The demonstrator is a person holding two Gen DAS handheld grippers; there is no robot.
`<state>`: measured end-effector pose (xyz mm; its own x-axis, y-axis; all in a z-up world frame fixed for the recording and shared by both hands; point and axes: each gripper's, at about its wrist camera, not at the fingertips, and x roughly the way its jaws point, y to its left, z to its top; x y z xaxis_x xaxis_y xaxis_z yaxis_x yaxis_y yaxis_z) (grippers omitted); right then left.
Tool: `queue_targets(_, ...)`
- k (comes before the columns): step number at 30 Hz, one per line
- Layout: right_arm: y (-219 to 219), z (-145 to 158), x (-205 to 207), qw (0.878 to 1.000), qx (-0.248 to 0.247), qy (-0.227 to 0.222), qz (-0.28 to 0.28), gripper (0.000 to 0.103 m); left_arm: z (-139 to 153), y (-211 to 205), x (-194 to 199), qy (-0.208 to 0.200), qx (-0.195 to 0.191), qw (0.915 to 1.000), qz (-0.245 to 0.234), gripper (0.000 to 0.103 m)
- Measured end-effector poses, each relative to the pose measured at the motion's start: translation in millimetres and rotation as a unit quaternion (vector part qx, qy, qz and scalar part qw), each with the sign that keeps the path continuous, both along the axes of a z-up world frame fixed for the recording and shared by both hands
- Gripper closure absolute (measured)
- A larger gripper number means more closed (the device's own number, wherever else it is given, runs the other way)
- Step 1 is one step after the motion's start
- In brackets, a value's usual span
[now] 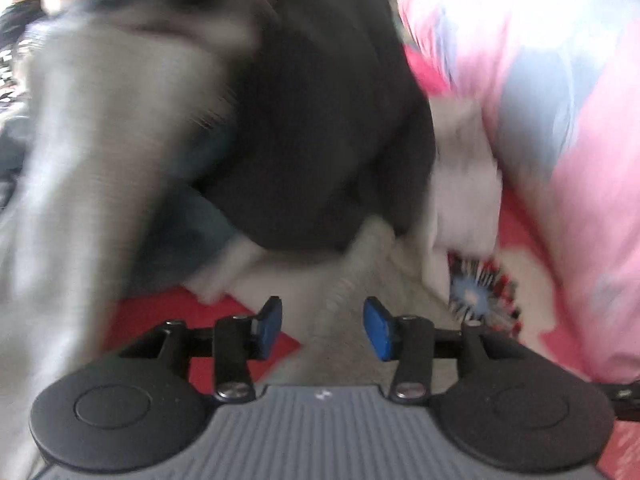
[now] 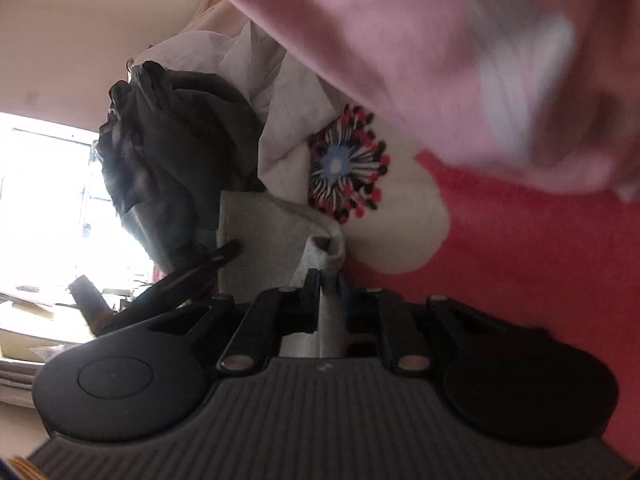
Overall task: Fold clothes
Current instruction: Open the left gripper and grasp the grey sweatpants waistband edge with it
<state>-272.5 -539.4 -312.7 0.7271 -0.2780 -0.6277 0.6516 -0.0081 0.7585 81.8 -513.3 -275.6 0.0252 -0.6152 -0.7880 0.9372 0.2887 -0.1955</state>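
Mid-fold, seemingly: right hand-held gripper [image 2: 329,280] pinches the light grey garment [image 2: 264,232] lying on the red floral bedsheet [image 2: 520,264] beside the dark clothes pile [image 2: 172,152], left hand-held gripper [image 1: 322,326] spread empty above it; next needs a second pinch.

A home, likely a bedroom: ahead of the tool lies a red bedspread [image 2: 520,240] with a flower print [image 2: 346,164], clothes [image 2: 172,152] heaped on it, a bright window [image 2: 44,200] to the left under a cream wall [image 2: 80,40].
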Motion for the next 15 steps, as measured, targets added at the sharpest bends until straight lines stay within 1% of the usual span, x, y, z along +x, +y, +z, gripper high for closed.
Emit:
queue_targets(1, -2, -3, 0, 1.000, 0.000, 0.013, -0.003, 0.088, 16, 22, 11, 0.008, -0.023, 0.9994, 0.024, 0.052)
queue_targets(2, -2, 3, 0, 1.000, -0.013, 0.020, -0.001, 0.085, 32, 42, 21, 0.015, -0.037, 0.9980, 0.049, 0.047)
queue_targets(3, -1, 9, 1, 0.999, -0.026, 0.026, 0.001, 0.084, 47, 61, 31, 0.022, -0.050, 0.9958, 0.074, 0.047)
queue_targets(4, -1, 15, 2, 0.999, -0.039, 0.033, 0.002, 0.081, 64, 93, 44, 0.026, -0.064, 0.9920, 0.106, 0.047)
queue_targets(5, -1, 21, 7, 0.998, -0.050, 0.032, 0.015, 0.078, 80, 126, 58, 0.031, -0.074, 0.9877, 0.134, 0.047)
queue_targets(6, -1, 27, 13, 0.997, -0.061, 0.031, 0.028, 0.077, 96, 164, 69, 0.030, -0.075, 0.9825, 0.168, 0.047)
queue_targets(8, -1, 40, 24, 0.995, -0.083, 0.029, 0.054, 0.072, 128, 241, 91, 0.030, -0.075, 0.9686, 0.235, 0.047)
queue_targets(9, -1, 46, 30, 0.993, -0.093, 0.028, 0.067, 0.072, 145, 280, 96, 0.020, -0.073, 0.9597, 0.271, 0.047)
queue_targets(11, -1, 58, 41, 0.989, -0.115, 0.026, 0.093, 0.071, 180, 358, 106, 0.001, -0.069, 0.9378, 0.340, 0.047)
queue_targets(13, 2, 70, 61, 0.984, -0.121, 0.008, 0.129, 0.070, 214, 434, 102, -0.016, -0.076, 0.9098, 0.408, 0.046)
queue_targets(14, 3, 77, 71, 0.981, -0.124, -0.001, 0.147, 0.069, 230, 474, 96, -0.021, -0.084, 0.8942, 0.439, 0.044)
queue_targets(15, 5, 84, 81, 0.978, -0.127, -0.010, 0.166, 0.067, 239, 503, 89, -0.021, -0.085, 0.8804, 0.466, 0.042)
